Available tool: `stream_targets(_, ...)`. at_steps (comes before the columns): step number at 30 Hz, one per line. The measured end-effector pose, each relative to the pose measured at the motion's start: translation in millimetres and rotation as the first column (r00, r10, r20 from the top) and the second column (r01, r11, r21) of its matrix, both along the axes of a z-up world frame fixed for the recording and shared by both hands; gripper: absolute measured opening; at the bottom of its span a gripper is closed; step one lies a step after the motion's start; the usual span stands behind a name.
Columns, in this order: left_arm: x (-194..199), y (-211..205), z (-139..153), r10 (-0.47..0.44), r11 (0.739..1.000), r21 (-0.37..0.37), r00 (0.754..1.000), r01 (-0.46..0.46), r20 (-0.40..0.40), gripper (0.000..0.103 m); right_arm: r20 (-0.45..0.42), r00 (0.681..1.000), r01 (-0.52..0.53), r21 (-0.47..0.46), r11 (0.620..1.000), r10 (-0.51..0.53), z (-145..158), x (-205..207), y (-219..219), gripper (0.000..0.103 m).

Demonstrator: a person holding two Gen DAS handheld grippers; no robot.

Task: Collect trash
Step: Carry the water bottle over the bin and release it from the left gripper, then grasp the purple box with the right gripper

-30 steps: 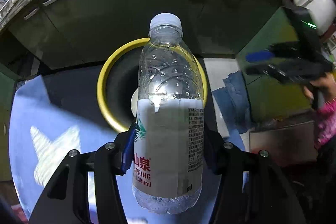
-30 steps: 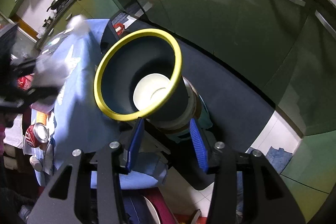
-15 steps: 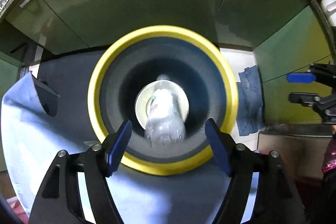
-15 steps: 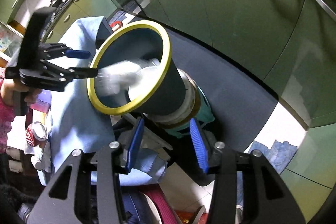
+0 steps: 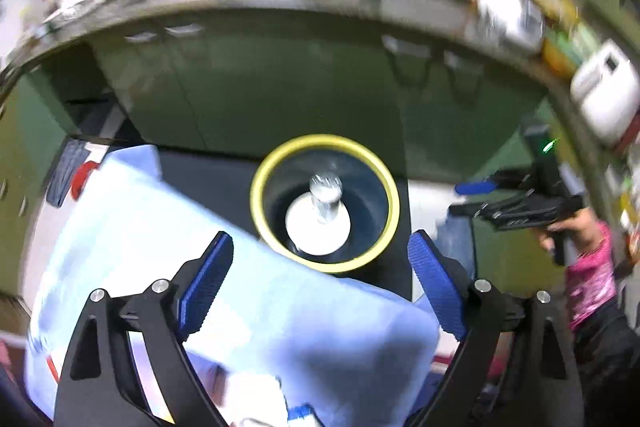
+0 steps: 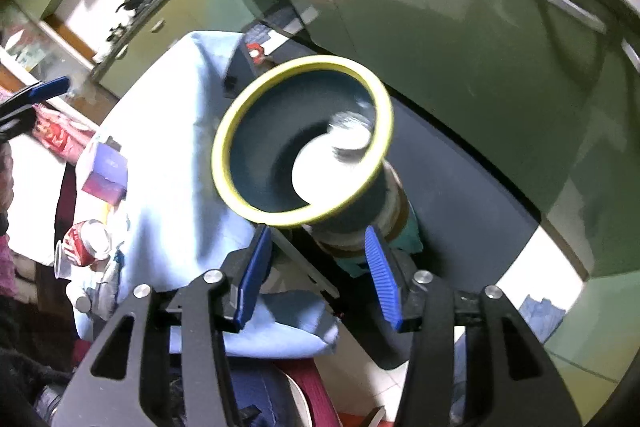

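A dark bin with a yellow rim (image 5: 383, 183) stands below my left gripper (image 5: 320, 243). A clear plastic bottle (image 5: 326, 191) lies inside it on the white bottom. The left jaws are opening wide, with nothing between them, above the bin's near rim. In the right wrist view the same bin (image 6: 224, 147) tilts toward me and the bottle (image 6: 350, 137) is blurred inside. My right gripper (image 6: 317, 233) hangs open by the bin's base, its jaws opening slightly, holding nothing. The right gripper (image 5: 476, 197) also shows at the right of the left wrist view.
A light blue cloth (image 6: 168, 147) covers the table beside the bin. A red can (image 6: 86, 243), a purple box (image 6: 106, 171) and a red packet (image 6: 56, 137) lie on the table. Green cabinets (image 5: 280, 75) stand behind the bin, and a person's hand (image 5: 568, 227) holds the right gripper.
The bottle left my left gripper and dropped into the bin. The left jaws spread wider and the gripper rose away from the bin. The right gripper hardly moved.
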State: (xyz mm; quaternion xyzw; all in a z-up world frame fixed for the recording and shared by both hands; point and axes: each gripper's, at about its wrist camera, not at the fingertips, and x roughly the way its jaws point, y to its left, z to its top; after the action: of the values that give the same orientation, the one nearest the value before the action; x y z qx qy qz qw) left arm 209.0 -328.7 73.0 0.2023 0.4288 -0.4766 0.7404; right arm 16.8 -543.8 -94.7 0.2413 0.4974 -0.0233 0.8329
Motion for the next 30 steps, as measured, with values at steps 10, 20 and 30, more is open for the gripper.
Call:
stream_targets(10, -17.4, 219.5, 40.3, 0.479, 0.86, -0.284, 0.862, -0.424, 0.165, 0.098, 0.106, 0.946, -0.305, -0.044, 0.951, 0.308, 46.4, 79.4, 141.6, 0.054)
stream_targets(20, -4.3, 308.8, 2.1, 0.623, 0.755, -0.387, 0.762, -0.529, 0.176, 0.098, 0.133, 0.849, -0.501, -0.1, 0.86, 0.511, 58.2, 163.8, 290.6, 0.063)
stream_targets(30, 47.1, 357.3, -44.4, 0.711, 0.664, -0.414, 0.696, -0.622, 0.095, 0.098, 0.054, 0.871, -0.47, -0.201, 0.859, 0.489, 29.1, 204.7, 336.2, 0.072)
